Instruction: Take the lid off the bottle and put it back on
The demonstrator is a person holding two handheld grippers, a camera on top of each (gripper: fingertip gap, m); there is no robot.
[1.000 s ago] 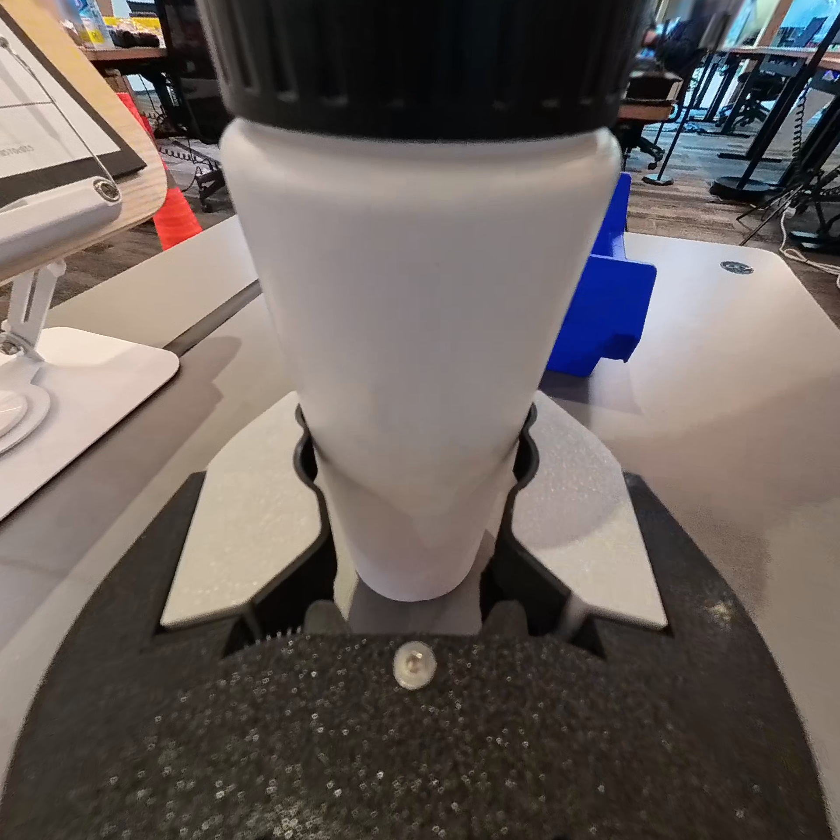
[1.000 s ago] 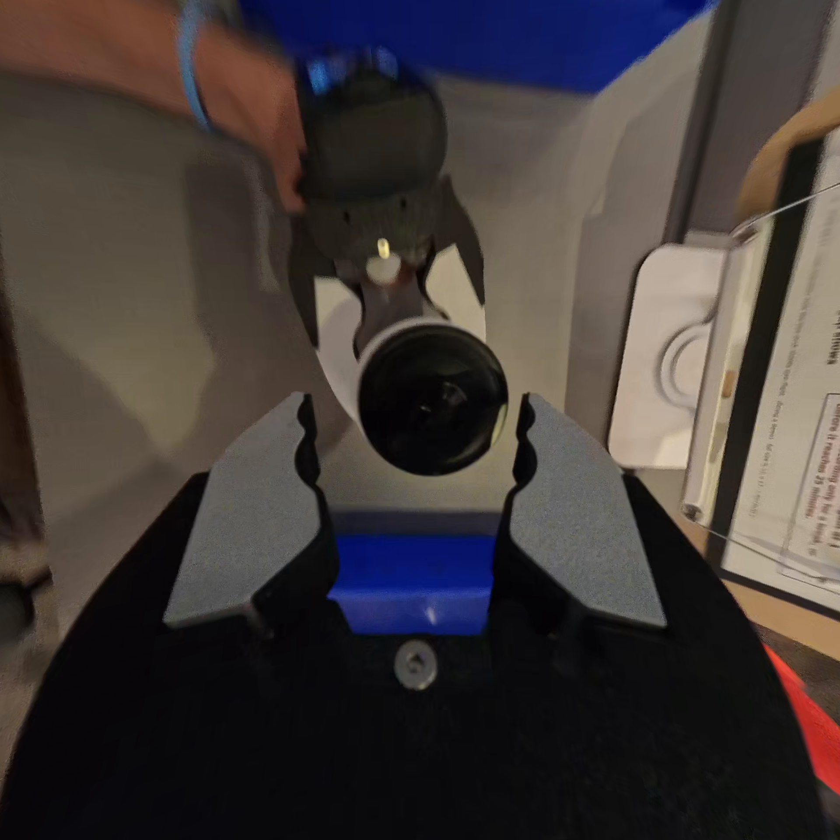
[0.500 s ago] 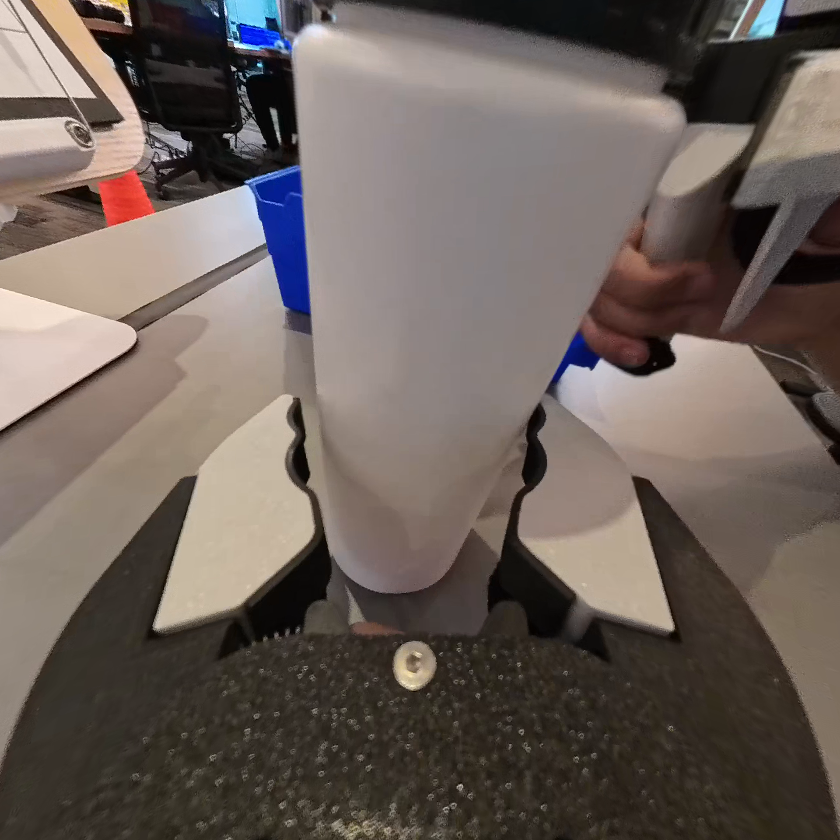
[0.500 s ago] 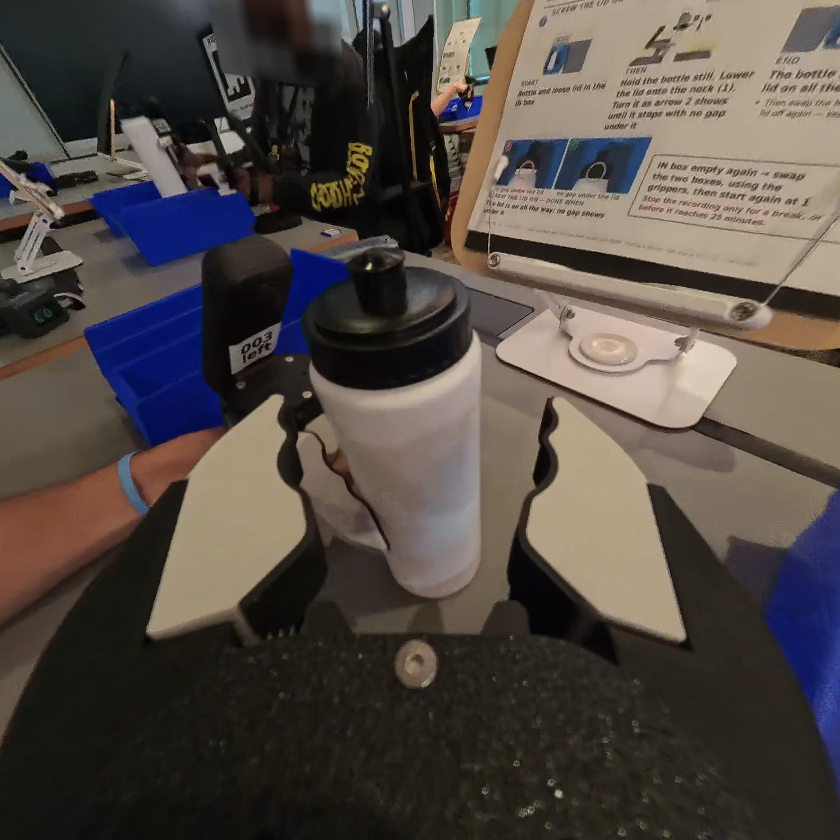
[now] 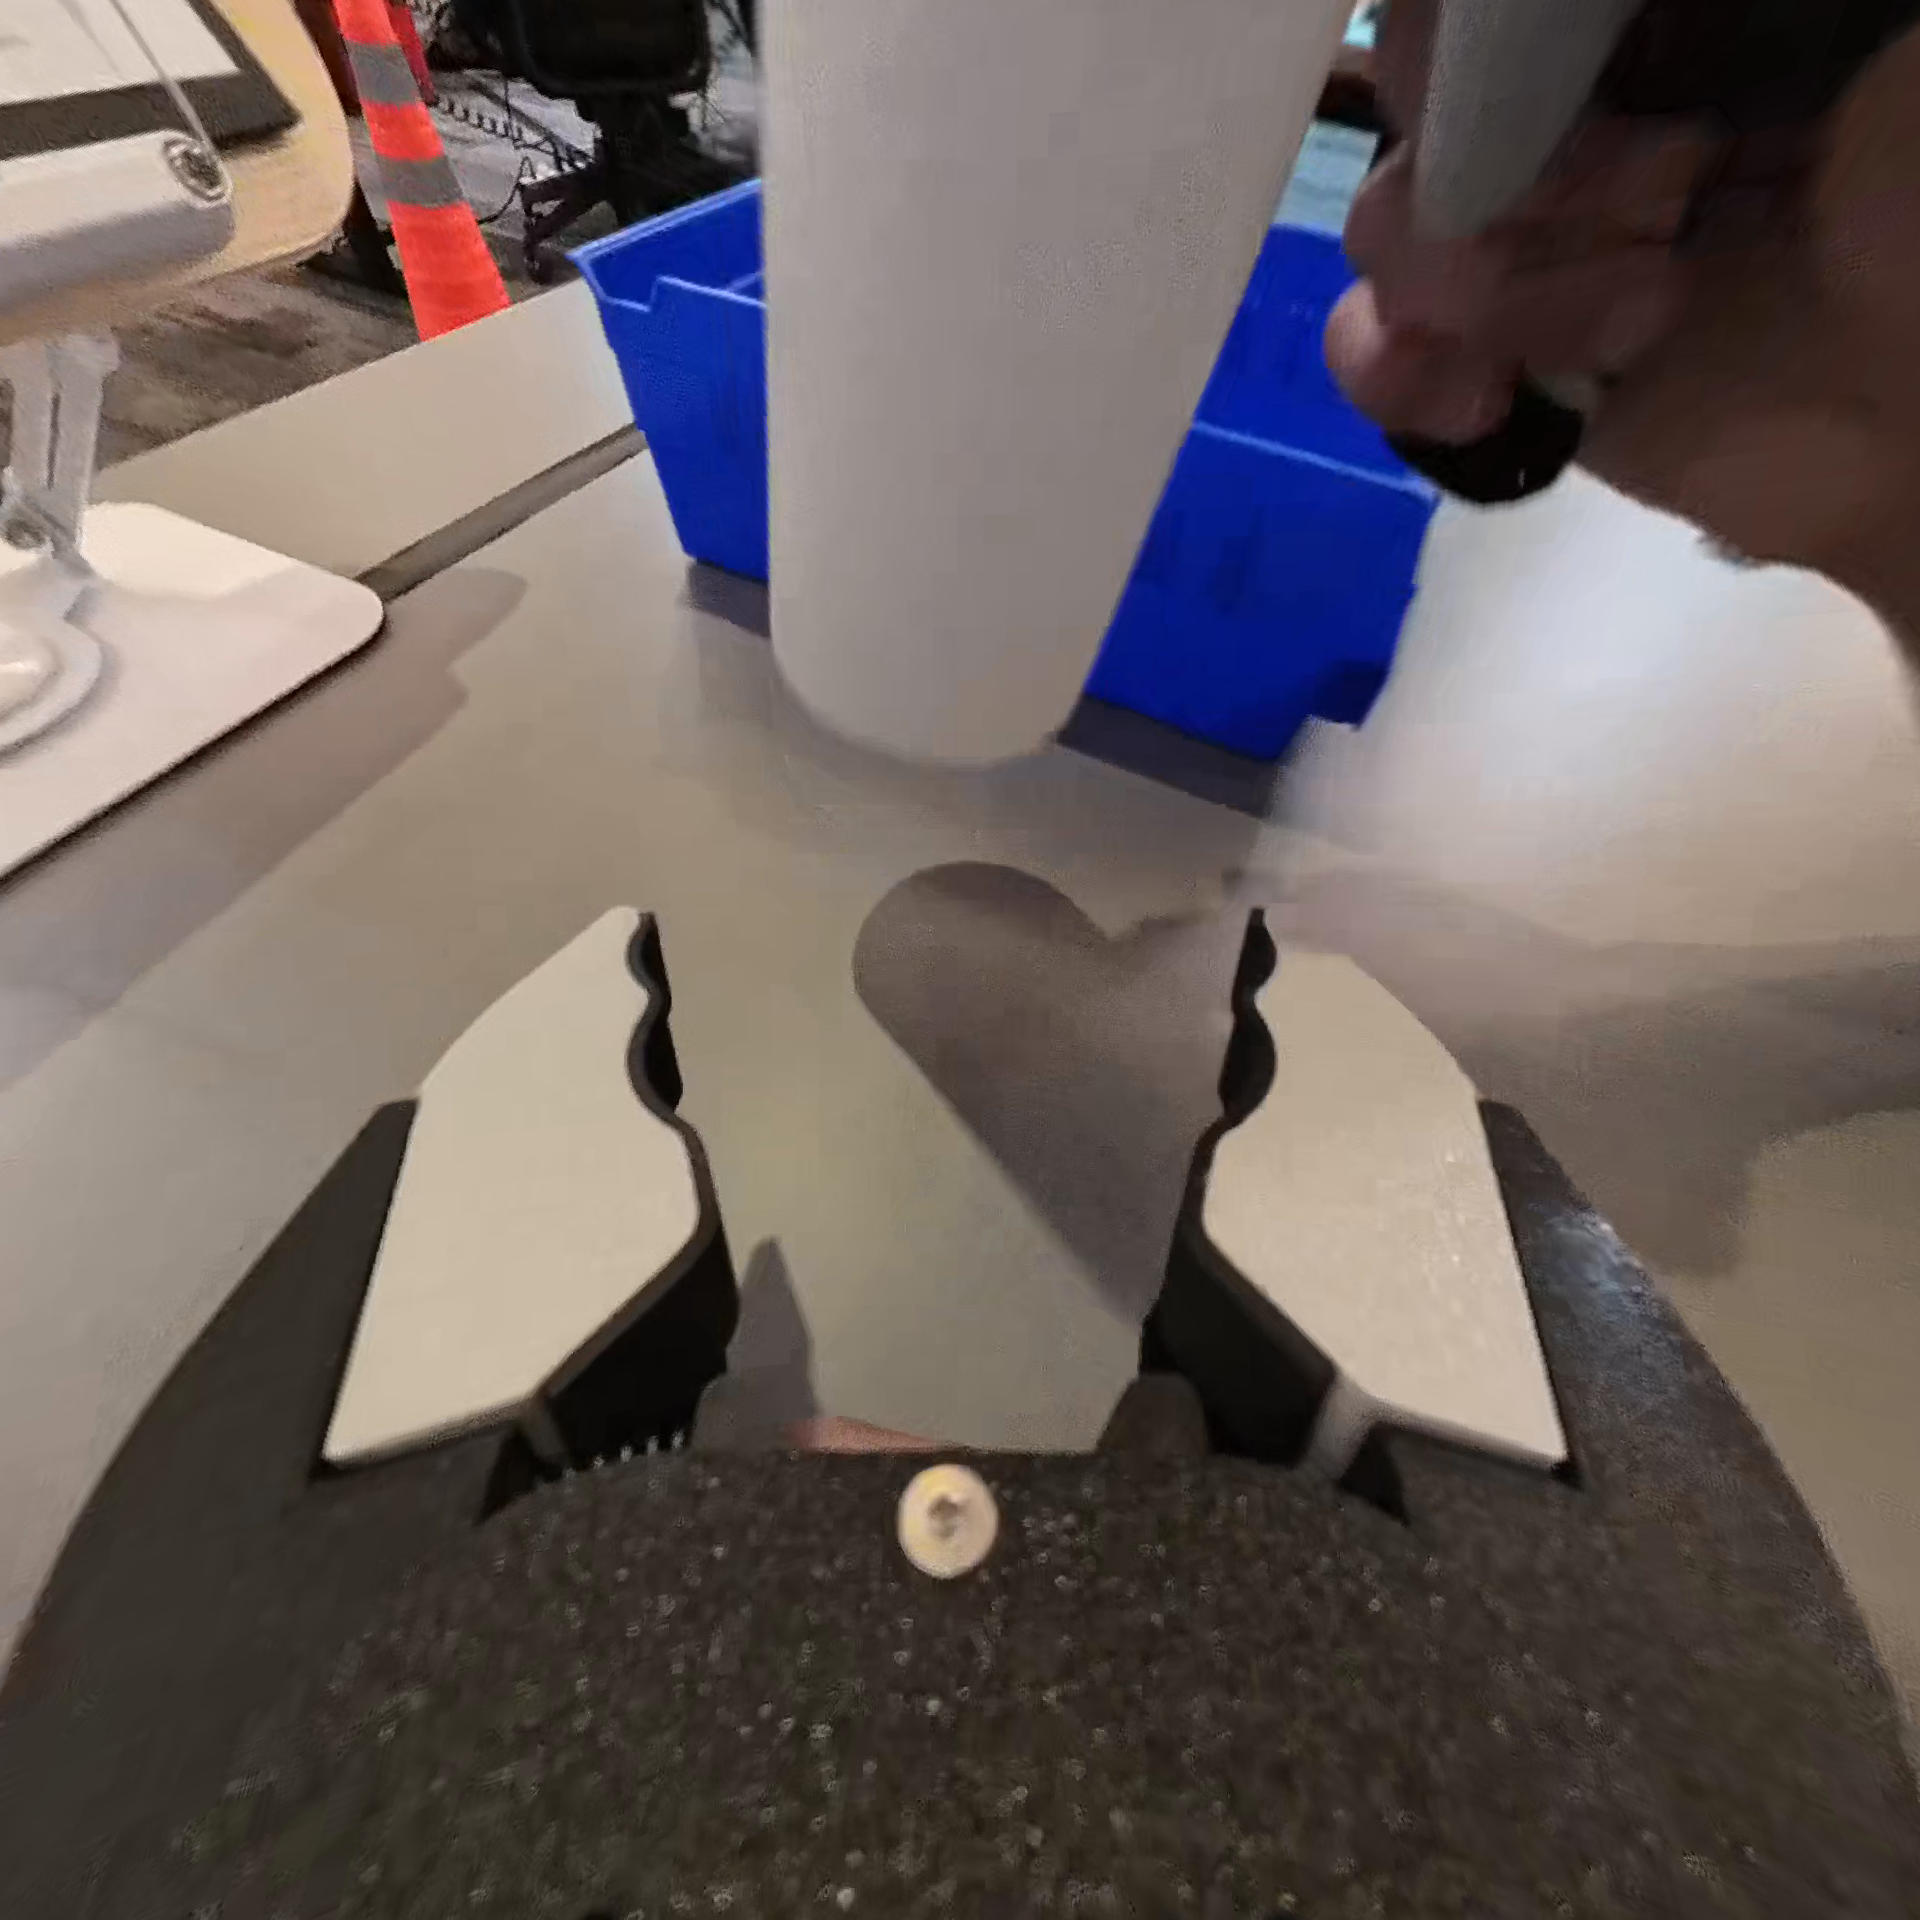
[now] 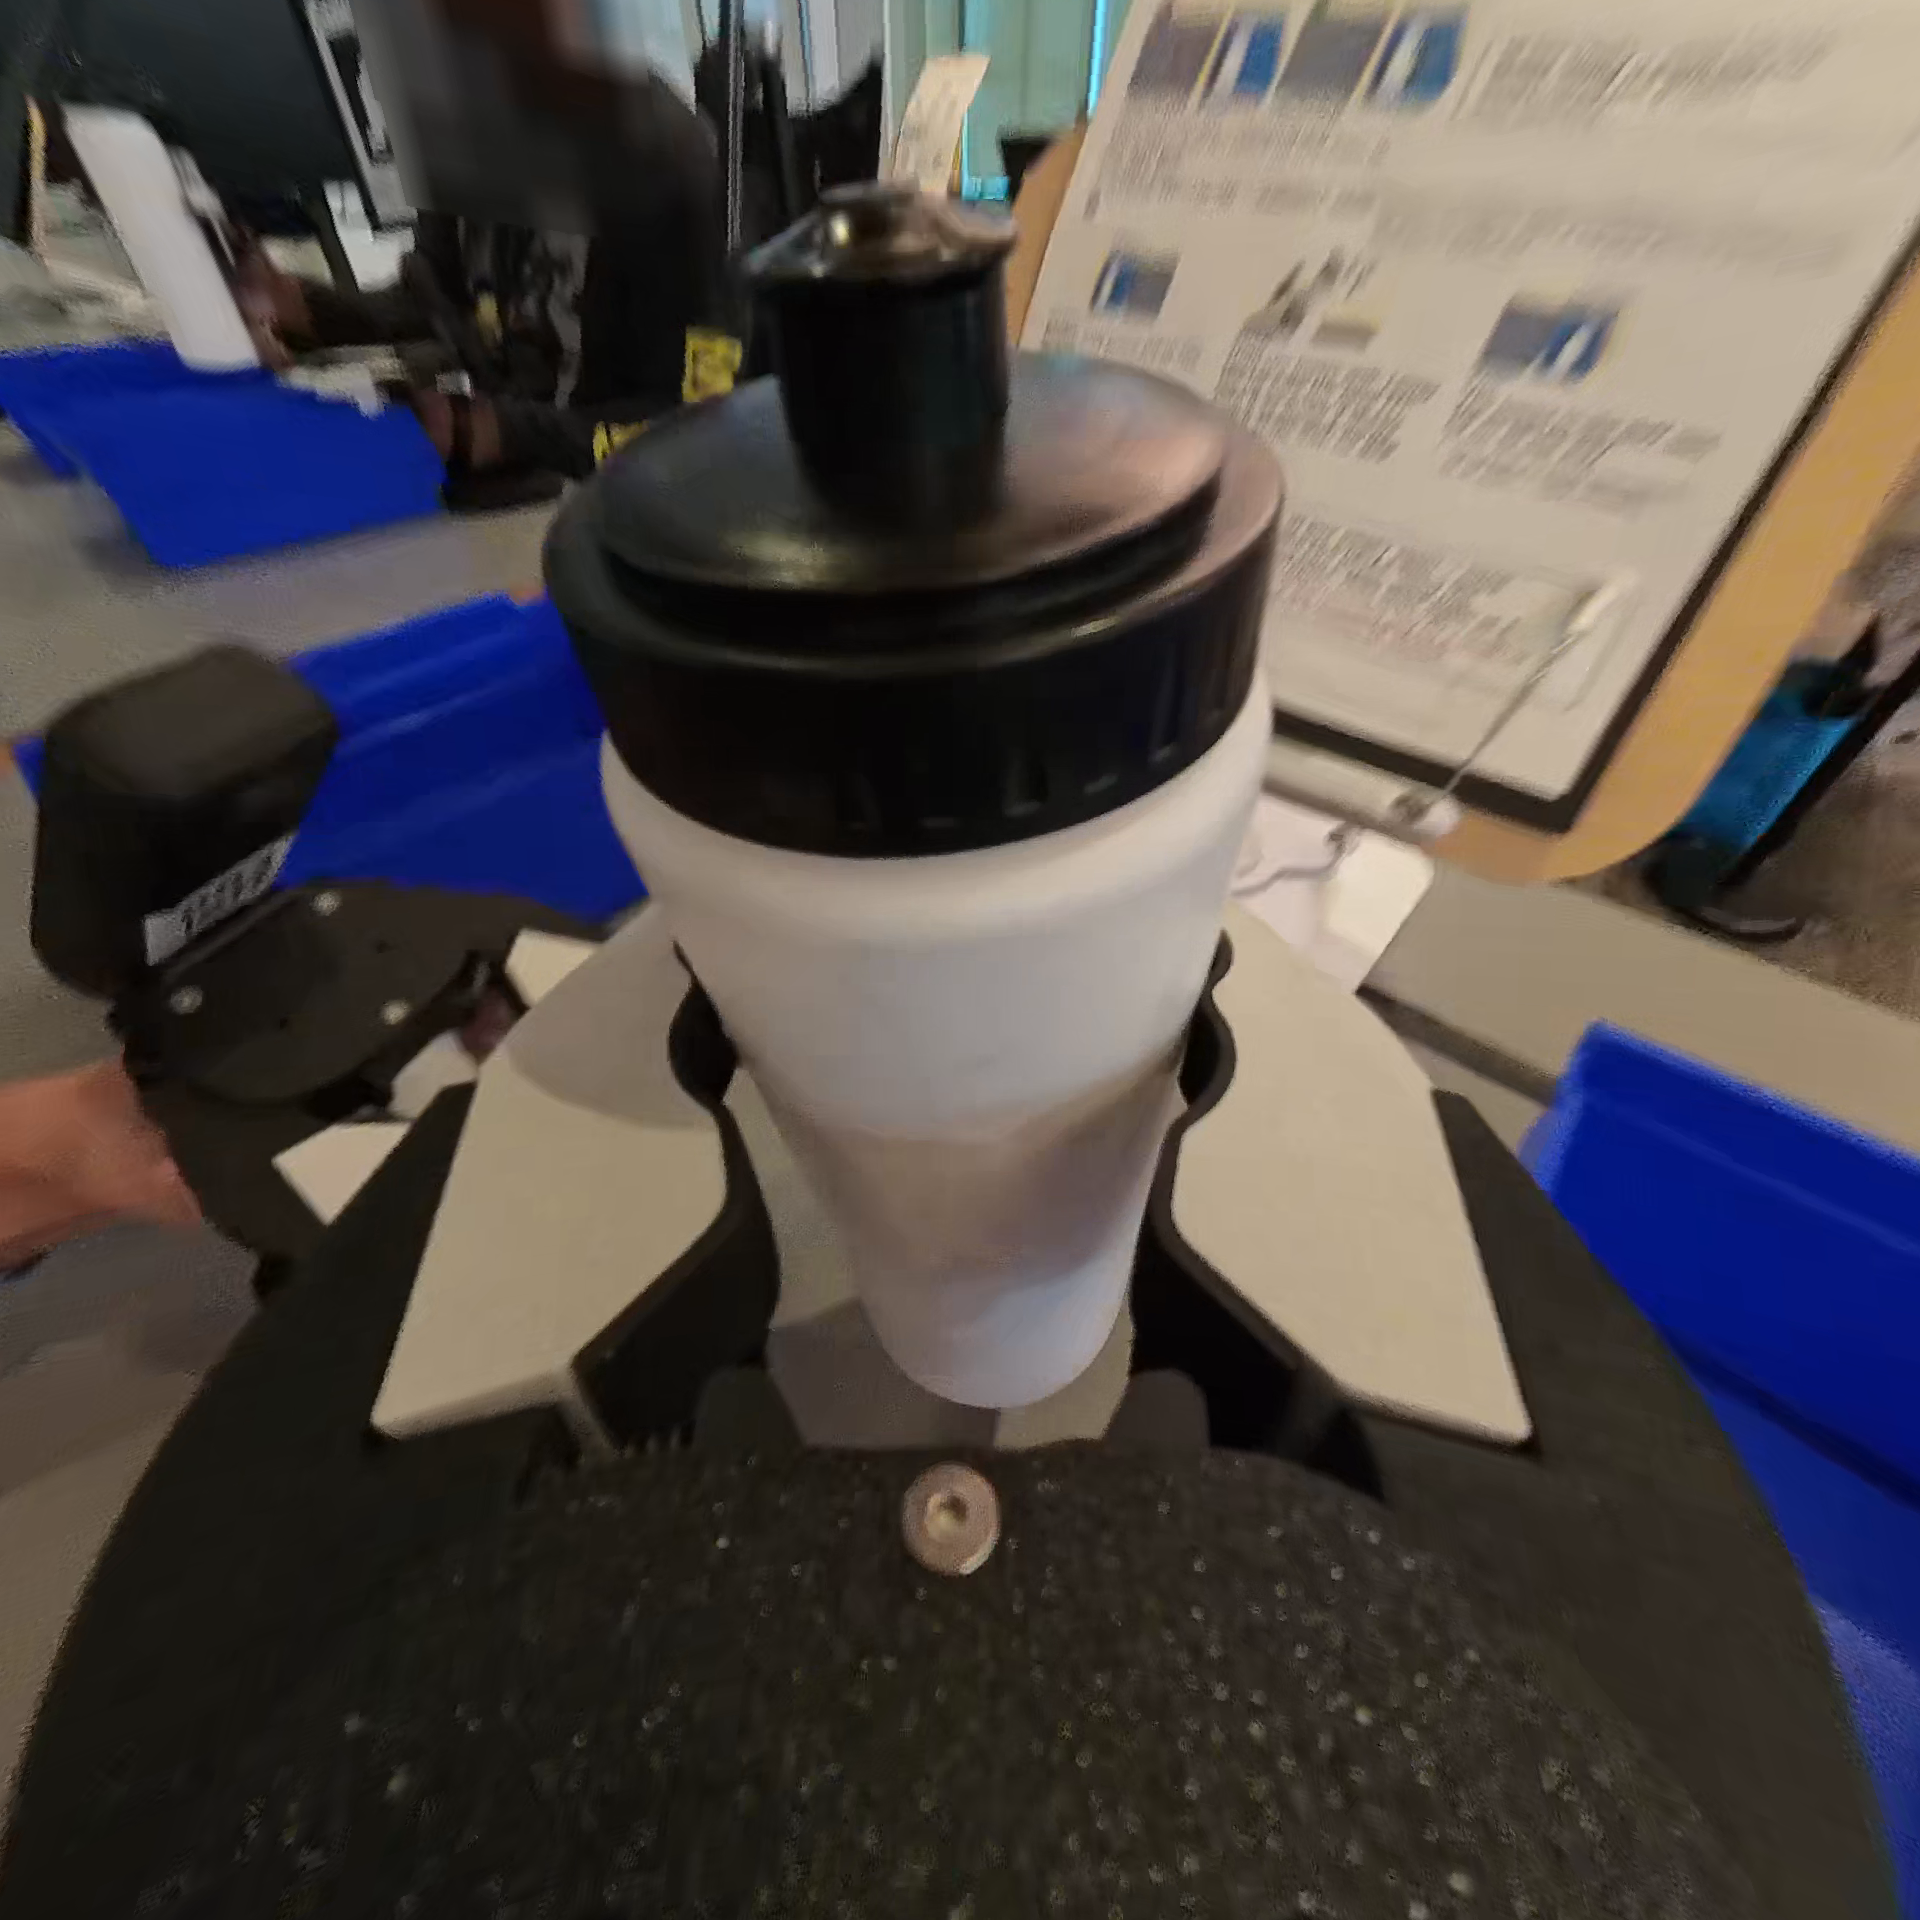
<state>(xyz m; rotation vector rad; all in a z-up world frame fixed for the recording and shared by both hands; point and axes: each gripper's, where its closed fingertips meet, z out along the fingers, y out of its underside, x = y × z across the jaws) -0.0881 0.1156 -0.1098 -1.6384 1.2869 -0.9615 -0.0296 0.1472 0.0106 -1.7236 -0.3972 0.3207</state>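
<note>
A white bottle (image 6: pixel 935 987) with a black screw lid (image 6: pixel 914 644) on it stands upright between my right gripper's (image 6: pixel 951 1039) fingers. Both pads press on its lower body. In the left wrist view the bottle (image 5: pixel 997 364) hangs a little above the grey table (image 5: pixel 520 831), with its shadow underneath. My left gripper (image 5: pixel 951 997) is open and empty, a short way back from the bottle. Its black body (image 6: pixel 208 883) shows at the left of the right wrist view. A hand on the right gripper's handle (image 5: pixel 1455 343) shows at the upper right of the left wrist view.
A blue bin (image 5: pixel 1268 540) stands just behind the bottle. A white stand base (image 5: pixel 156 644) holds an instruction board (image 6: pixel 1507 364) at the table's side. An orange cone (image 5: pixel 426 208) stands on the floor beyond. Another blue bin (image 6: pixel 1745 1247) is close on the right. A person sits at a far table (image 6: pixel 582 343).
The bottle passed from my left gripper to my right. The left jaws opened and drew back from it. The right jaws came in around its body and closed on it.
</note>
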